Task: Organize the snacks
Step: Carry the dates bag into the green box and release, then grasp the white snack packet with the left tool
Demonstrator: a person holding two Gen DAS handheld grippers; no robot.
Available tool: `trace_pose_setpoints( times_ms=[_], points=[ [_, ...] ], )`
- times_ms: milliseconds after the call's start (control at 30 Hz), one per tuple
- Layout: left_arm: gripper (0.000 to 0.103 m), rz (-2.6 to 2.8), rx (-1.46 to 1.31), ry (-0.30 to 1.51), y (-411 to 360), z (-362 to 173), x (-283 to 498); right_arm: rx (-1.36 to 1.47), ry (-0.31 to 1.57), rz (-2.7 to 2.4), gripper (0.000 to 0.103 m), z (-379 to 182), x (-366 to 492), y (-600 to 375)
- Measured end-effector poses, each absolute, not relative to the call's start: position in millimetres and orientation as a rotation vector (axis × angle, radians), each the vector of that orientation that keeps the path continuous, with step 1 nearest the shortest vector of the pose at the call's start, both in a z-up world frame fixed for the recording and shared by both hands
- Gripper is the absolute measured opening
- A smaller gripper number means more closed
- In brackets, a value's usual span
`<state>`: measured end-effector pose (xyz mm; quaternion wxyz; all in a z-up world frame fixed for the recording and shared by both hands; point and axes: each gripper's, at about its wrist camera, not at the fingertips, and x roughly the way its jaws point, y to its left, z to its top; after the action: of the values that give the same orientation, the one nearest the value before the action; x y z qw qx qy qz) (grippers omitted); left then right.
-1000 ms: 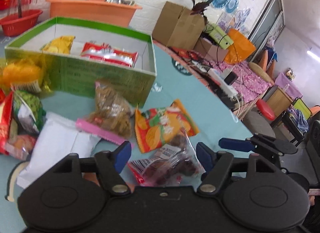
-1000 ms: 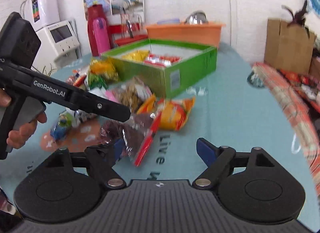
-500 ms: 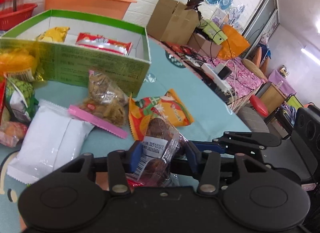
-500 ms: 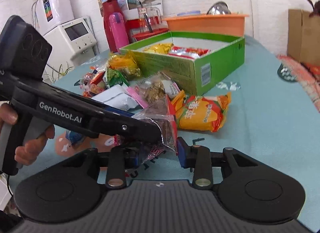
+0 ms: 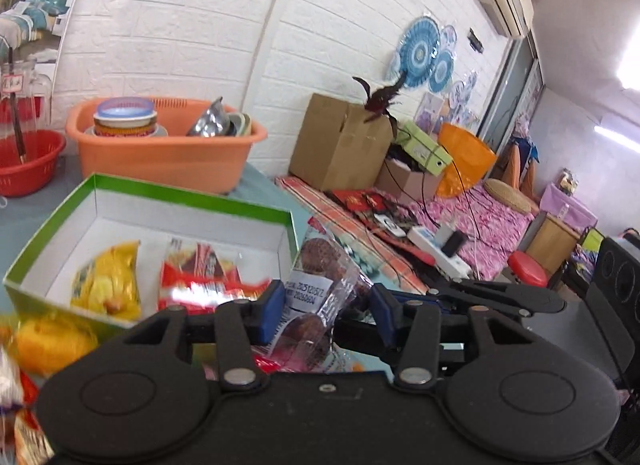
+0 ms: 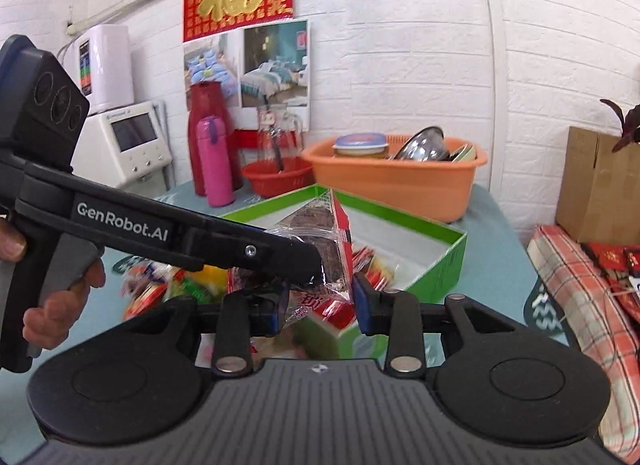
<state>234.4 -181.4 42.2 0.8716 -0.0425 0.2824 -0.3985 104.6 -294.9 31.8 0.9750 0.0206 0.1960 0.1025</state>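
Now, from the left wrist view, we have the left gripper (image 5: 327,315) clamped on a clear bag of dark cookies (image 5: 320,297), its blue pads (image 5: 272,311) pressing the crinkled plastic from both sides. Our bag hangs just past the near right corner of the green box (image 5: 160,201), which holds a yellow packet (image 5: 106,279) and a red packet (image 5: 200,281) against its near wall. More snacks lie blurred at the left edge of the table; we cannot tell them apart.

From the right wrist view, the right gripper (image 6: 318,305) pinches the same bag at its lower end, jaws drawn in on the plastic, while the left gripper crosses from the left and grips it higher up. The bag is clear of the table, in front of the box's near corner.

To place it well, we judge both hands should carry it together over the box wall, lower it into the bare floor beside the red packet, and only then part both pairs of jaws so the plastic does not snag.
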Motion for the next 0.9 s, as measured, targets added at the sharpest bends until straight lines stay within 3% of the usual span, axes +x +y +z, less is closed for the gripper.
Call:
trace_pose_setpoints(
  times_ms=[233, 300, 367, 433, 467, 500, 533, 567, 767, 800, 833, 900],
  points=[
    [0.091, -0.842, -0.118, 0.627, -198.9, 30.0, 295.9, 0.069, 0.401, 0.175, 0.06, 20.9, 152.6, -317.9],
    [0.082, -0.844, -0.122, 0.638, -202.5, 25.9, 309.0, 0.075, 0.41, 0.161, 0.057, 16.6, 163.5, -322.8],
    [0.082, -0.839, -0.119, 0.647, -208.0, 22.4, 320.4, 0.083, 0.412, 0.157, 0.057, 12.9, 172.5, -327.7],
    [0.091, -0.829, -0.125, 0.652, -212.1, 17.7, 329.6, 0.091, 0.416, 0.164, 0.057, 8.6, 181.4, -330.2],
    [0.103, -0.812, -0.126, 0.655, -213.6, 15.7, 331.9, 0.084, 0.418, 0.158, 0.061, 5.5, 185.0, -329.5],
    [0.103, -0.796, -0.132, 0.658, -213.3, 14.3, 334.3, 0.073, 0.413, 0.137, 0.07, 2.5, 186.5, -329.3],
    [0.103, -0.783, -0.142, 0.658, -211.5, 13.1, 334.1, 0.06, 0.407, 0.114, 0.09, 0.4, 186.7, -329.5],
    [0.103, -0.771, -0.151, 0.654, -208.3, 12.4, 333.2, 0.054, 0.397, 0.09, 0.1, -0.8, 184.7, -330.5],
    [0.103, -0.71, -0.149, 0.66, -190.3, 18.5, 324.2, 0.037, 0.393, 0.094, 0.103, 3.4, 171.0, -332.4],
    [0.103, -0.707, -0.153, 0.658, -186.8, 21.3, 320.4, 0.015, 0.407, 0.108, 0.093, 4.9, 168.5, -328.2],
    [0.103, -0.708, -0.154, 0.65, -182.8, 24.7, 315.9, -0.007, 0.43, 0.12, 0.067, 5.8, 167.1, -323.6],
    [0.103, -0.701, -0.138, 0.628, -177.5, 31.6, 306.3, -0.052, 0.472, 0.141, 0.053, 4.9, 166.2, -313.9]
  ],
)
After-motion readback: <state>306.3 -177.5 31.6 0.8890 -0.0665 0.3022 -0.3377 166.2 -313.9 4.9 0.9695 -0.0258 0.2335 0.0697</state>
